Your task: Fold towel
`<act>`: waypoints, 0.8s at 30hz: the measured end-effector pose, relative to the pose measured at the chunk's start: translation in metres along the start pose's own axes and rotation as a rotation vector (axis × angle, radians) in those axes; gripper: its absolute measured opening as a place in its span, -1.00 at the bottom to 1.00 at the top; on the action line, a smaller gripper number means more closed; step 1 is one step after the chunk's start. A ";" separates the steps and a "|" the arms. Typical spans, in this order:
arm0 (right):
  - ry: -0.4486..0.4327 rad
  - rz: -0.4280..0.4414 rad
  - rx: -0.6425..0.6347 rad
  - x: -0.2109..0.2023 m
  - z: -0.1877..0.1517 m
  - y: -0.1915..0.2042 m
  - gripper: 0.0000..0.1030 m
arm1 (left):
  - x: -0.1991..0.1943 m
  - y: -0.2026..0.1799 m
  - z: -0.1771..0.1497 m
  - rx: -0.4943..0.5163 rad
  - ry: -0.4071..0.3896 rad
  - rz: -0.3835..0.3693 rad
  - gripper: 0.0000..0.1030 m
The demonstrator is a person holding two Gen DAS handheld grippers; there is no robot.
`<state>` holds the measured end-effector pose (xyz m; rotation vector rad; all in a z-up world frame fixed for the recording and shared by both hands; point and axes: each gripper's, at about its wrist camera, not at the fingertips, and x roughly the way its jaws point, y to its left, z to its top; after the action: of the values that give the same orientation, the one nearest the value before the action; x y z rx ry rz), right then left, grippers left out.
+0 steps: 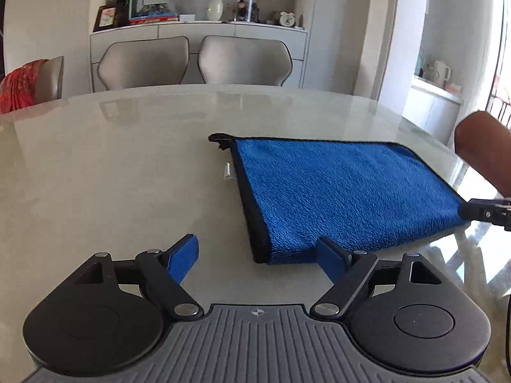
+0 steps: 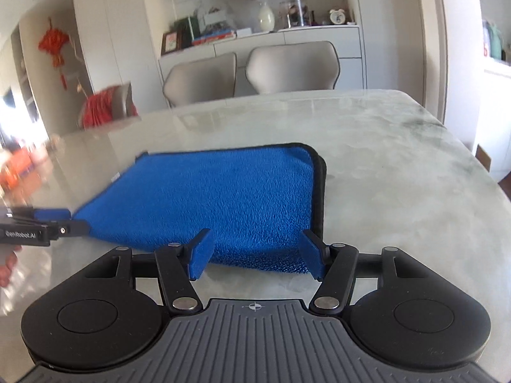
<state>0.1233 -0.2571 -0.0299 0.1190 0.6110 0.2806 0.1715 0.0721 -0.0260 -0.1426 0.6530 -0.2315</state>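
Note:
A blue towel (image 1: 335, 191) with a black hem lies folded flat on the pale glossy table (image 1: 111, 166). My left gripper (image 1: 257, 257) stands open at the towel's near left corner, its right finger over the near edge and its left finger over bare table. In the right wrist view the towel (image 2: 223, 198) has its near edge lying between the spread pads of my right gripper (image 2: 255, 255), which do not press on it. The right gripper's tip (image 1: 479, 212) also shows side-on at the towel's right corner, the left gripper's tip (image 2: 64, 223) at its left corner.
Two beige chairs (image 1: 194, 60) stand at the table's far side, with a white sideboard (image 1: 198, 28) behind them. A chair with red cloth (image 1: 22, 86) is at the far left. A person's forearm (image 1: 482, 150) hangs at the right. The table edge (image 2: 479, 159) curves off to the right.

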 end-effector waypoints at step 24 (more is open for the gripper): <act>-0.001 0.008 0.007 0.008 -0.001 0.004 0.33 | 0.054 0.015 0.043 -0.483 0.191 -0.222 0.73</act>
<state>0.1283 -0.2507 -0.0340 0.1289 0.6105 0.2865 0.2416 0.0750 -0.0267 -0.6654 0.8761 -0.2995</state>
